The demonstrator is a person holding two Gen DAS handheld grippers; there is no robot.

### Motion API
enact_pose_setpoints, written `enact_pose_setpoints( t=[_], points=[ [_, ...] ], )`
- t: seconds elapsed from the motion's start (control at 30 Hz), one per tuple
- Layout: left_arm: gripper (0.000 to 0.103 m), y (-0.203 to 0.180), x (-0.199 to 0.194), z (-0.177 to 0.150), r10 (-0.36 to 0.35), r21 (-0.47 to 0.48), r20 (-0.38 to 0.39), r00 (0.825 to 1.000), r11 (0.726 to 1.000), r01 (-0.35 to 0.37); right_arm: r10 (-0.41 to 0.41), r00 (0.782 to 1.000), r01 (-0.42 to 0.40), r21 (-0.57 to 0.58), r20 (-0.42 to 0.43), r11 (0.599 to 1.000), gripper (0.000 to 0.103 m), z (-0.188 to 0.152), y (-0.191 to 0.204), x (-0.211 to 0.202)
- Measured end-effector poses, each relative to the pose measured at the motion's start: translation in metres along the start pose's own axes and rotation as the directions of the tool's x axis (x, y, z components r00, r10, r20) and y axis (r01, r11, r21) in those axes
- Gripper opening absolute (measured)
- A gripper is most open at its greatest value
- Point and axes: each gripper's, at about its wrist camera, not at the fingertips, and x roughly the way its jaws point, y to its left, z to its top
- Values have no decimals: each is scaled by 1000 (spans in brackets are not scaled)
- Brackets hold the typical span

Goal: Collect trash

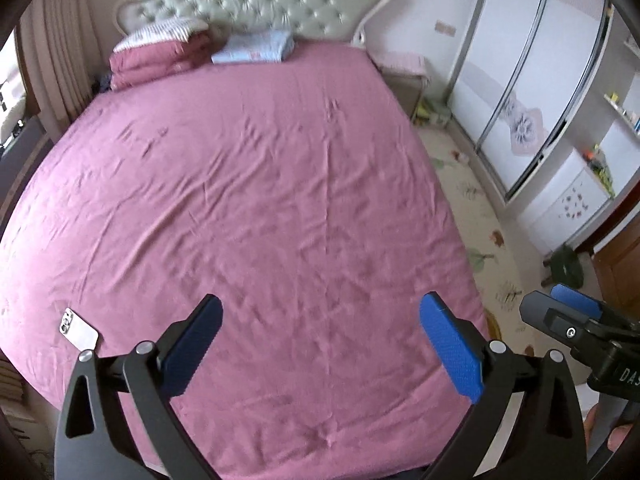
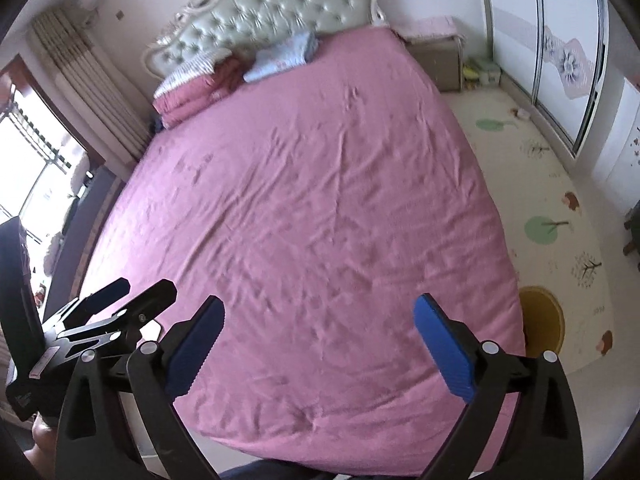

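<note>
Both tools hang above the foot of the bed (image 1: 280,184), angled down at its pink sheet. The left tool (image 1: 320,344) is spread wide with nothing between its blue pads, and the right tool (image 2: 318,346) is spread just as wide and equally empty. No trash shows anywhere on the sheet from here; it lies bare and wrinkled up to the folded pink quilt (image 1: 152,60) and the folded blue blanket (image 1: 252,48) by the headboard. The only loose thing on it is a white phone (image 1: 79,330) near the left edge, close to the left tool. That looks like the first hazard: a careless sweep could grab the phone as rubbish or knock it off the bed. A yellow bin (image 2: 542,320) stands on the floor just beside the bed's right corner, probably where the trash goes. Small bits lie on the patterned floor mat (image 2: 520,184) near the wardrobe (image 1: 532,80), too small for me to tell what they are. Reaching for those from this side risks dragging a tool across the sheet, and the two tools sit close enough to clash if both swing the same way.
</note>
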Motion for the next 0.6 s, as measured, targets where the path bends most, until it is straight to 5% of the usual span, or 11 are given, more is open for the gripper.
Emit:
enact_pose_setpoints(
  t=[0.6],
  points=[
    [99, 7, -51, -7, 21, -7, 98, 995, 1000, -20, 48, 998, -47, -24, 45, 999, 93, -19, 29, -22]
  ],
)
